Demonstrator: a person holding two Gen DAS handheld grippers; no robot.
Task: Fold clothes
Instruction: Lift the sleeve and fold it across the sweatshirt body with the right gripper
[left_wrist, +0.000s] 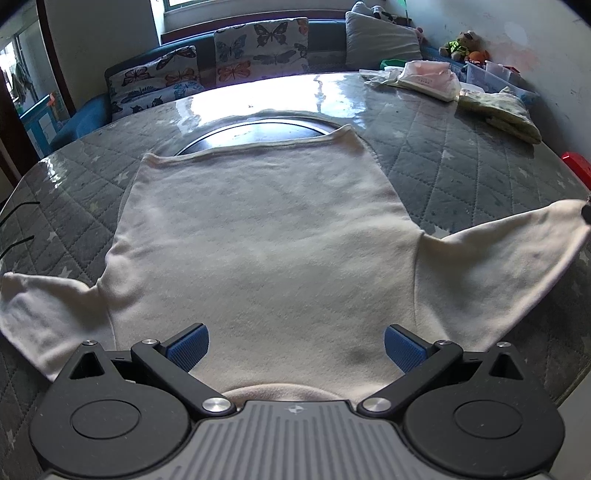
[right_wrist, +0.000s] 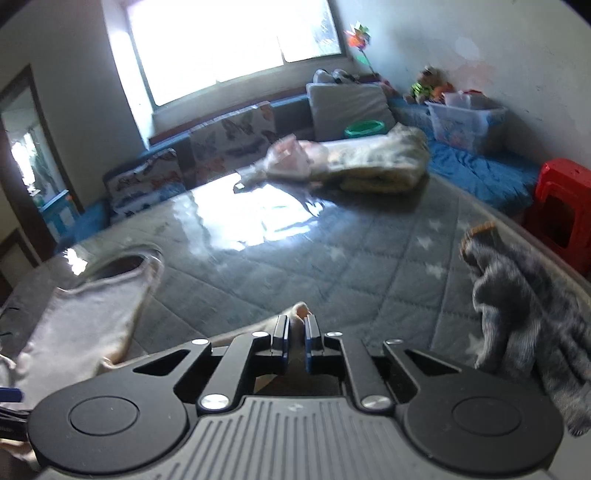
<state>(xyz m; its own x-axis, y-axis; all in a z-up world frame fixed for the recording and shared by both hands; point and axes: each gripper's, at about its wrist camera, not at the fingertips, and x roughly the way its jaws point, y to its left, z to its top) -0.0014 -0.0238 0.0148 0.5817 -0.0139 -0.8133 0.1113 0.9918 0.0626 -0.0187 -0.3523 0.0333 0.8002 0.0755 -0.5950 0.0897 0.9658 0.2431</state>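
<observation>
A cream long-sleeved top (left_wrist: 258, 236) lies flat on the grey quilted table cover (left_wrist: 461, 155), collar towards me, hem far, sleeves spread left and right. My left gripper (left_wrist: 295, 347) hovers open above the collar area, blue pads wide apart and empty. The right sleeve end (left_wrist: 554, 225) is lifted at the right edge of the left wrist view. In the right wrist view my right gripper (right_wrist: 296, 339) is shut on that sleeve cuff (right_wrist: 300, 312), which pokes out between the pads. The top's body (right_wrist: 85, 314) shows at the left.
Folded clothes (left_wrist: 498, 107) and a bagged garment (left_wrist: 424, 77) lie at the table's far right. A grey knit garment (right_wrist: 524, 314) lies at the right. A red stool (right_wrist: 561, 210), storage bins and a cushioned bench stand beyond the table. A dark round plate (left_wrist: 258, 136) is under the hem.
</observation>
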